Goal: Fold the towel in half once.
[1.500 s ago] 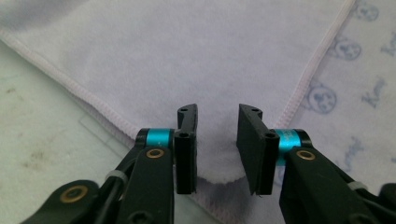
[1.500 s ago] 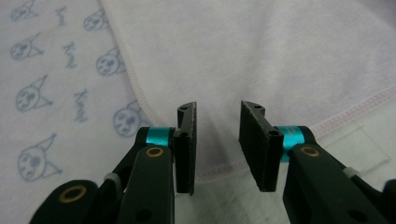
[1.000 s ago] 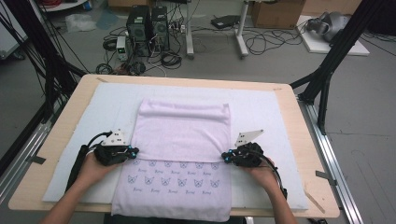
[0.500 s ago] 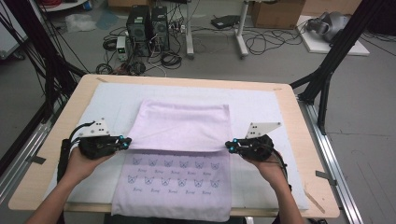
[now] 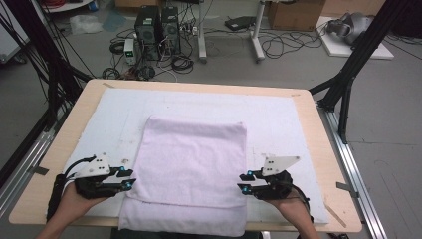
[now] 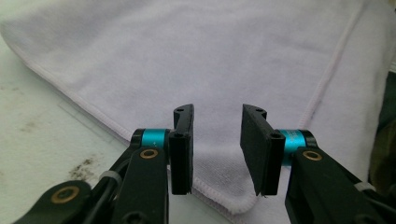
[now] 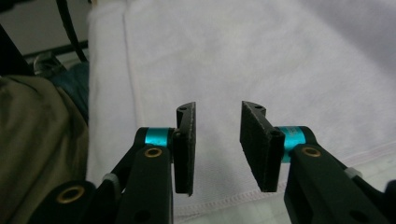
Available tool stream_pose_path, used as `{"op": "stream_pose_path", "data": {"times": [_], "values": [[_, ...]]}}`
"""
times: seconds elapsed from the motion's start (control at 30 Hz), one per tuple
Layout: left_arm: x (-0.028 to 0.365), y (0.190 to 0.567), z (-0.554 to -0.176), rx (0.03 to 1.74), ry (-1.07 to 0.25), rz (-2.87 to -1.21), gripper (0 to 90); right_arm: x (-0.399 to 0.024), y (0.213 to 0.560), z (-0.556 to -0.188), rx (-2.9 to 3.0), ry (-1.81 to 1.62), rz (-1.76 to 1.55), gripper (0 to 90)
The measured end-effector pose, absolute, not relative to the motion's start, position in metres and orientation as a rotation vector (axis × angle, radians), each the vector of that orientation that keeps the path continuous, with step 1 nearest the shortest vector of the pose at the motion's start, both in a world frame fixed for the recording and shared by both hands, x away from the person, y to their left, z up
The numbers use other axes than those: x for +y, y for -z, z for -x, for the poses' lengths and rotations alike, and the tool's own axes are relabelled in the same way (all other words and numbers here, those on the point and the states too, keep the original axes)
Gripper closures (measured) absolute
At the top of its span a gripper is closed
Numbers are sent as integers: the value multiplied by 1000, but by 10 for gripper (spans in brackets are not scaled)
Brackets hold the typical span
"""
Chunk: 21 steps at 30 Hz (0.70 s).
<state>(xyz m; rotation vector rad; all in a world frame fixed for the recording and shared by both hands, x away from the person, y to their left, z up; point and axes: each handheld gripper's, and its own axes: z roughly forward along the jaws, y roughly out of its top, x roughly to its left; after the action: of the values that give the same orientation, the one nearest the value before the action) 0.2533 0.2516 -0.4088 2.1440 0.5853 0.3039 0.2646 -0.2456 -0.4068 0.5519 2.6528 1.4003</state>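
Pale lilac terry towel (image 5: 191, 174) lies flat, folded over on itself, on the white padded mat (image 5: 278, 114) covering the light wooden table (image 5: 308, 107); its near edge hangs just past the table's front. My left gripper (image 5: 127, 179) sits at the towel's left edge near the front, jaws apart, nothing between them; in the left gripper view (image 6: 217, 140) the hemmed corner of the upper layer lies right under the gap. My right gripper (image 5: 243, 181) is at the towel's right edge, jaws also spread and empty; the right gripper view (image 7: 217, 140) shows the stitched hem running just below the pads. Risks, as I judge them: if I close now I may catch only the top layer, or both layers on one side and one on the other, so any lift or fold comes out skewed. Pinching too shallow on the hem could let the terry slip out. The overhanging front edge could drag the cloth off if I tug toward me. Jaws could also snag the mat underneath. No containers on the table, nothing to report inside any.
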Motion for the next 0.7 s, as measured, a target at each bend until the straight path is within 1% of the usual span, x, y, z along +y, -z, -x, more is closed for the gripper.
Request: {"op": "stream_pose_path", "data": {"times": [0.17,0.23,0.27,0.3,0.33,0.37,0.43,0.57,0.7], "values": [[243,431,-261,577,-244,-2225,657,-229,428,-273,2744,-1282,-508,640],[240,439,-261,566,-221,-2254,683,-225,432,-274,2766,-1252,-503,650],[240,442,-259,550,-237,-2237,706,-223,435,-274,2786,-1222,-496,674],[240,442,-259,556,-228,-2231,752,-221,438,-274,2808,-1192,-482,722],[240,442,-258,553,-229,-2228,778,-220,441,-274,2816,-1186,-480,735],[240,442,-258,549,-227,-2228,839,-220,443,-274,2801,-1218,-487,780],[240,441,-258,555,-224,-2226,871,-222,443,-276,2819,-1238,-492,858],[241,436,-257,561,-233,-2217,880,-220,438,-273,2815,-1220,-483,876],[248,421,-254,556,-255,-2182,881,-224,427,-271,2772,-1267,-472,878]]}}
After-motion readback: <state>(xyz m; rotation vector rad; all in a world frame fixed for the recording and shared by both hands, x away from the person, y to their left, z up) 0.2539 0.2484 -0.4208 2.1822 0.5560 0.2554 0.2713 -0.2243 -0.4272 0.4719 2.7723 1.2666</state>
